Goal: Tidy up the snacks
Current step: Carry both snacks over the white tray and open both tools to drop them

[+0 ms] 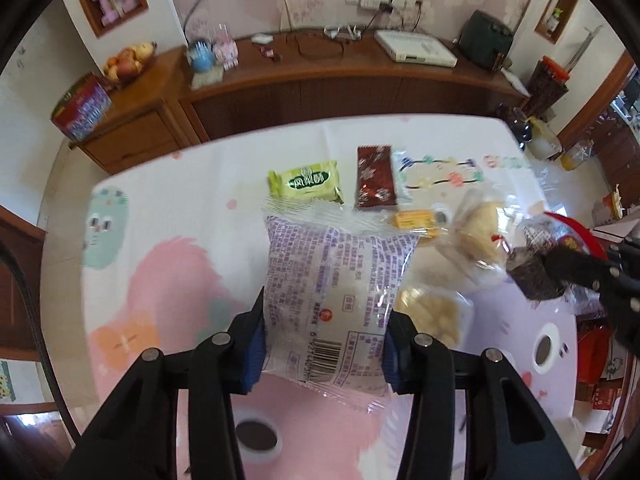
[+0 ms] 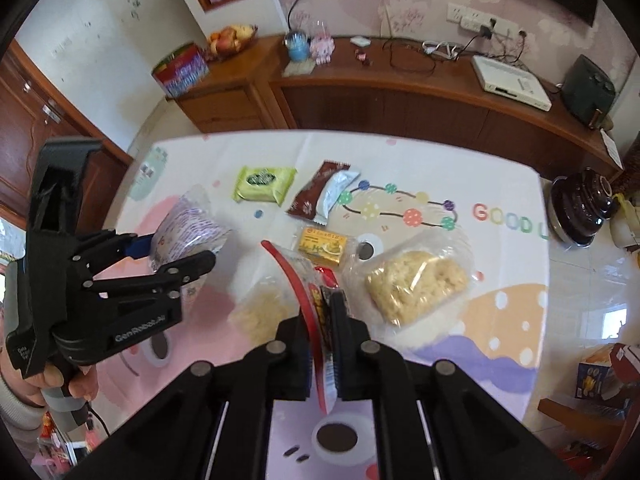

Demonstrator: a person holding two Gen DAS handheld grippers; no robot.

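My left gripper (image 1: 325,336) is shut on a clear packet with purple print (image 1: 328,280), a pale pastry inside, held above the table. The right wrist view shows that gripper (image 2: 180,258) at the left with the same packet (image 2: 188,228). Shut on a thin red-edged snack packet (image 2: 316,312), my right gripper (image 2: 323,312) holds it edge-on over the table. It shows at the right edge of the left wrist view as well, the right gripper (image 1: 560,266) with the dark packet (image 1: 534,278).
On the cartoon-print table cover (image 2: 480,264) lie a green packet (image 2: 264,182), a brown packet (image 2: 310,196) under a white one (image 2: 336,192), a yellow packet (image 2: 324,246) and two clear bags of pale crumbly cake (image 2: 416,284) (image 2: 260,316). A wooden sideboard (image 2: 400,104) stands behind; a dark pot (image 2: 580,208) sits right.
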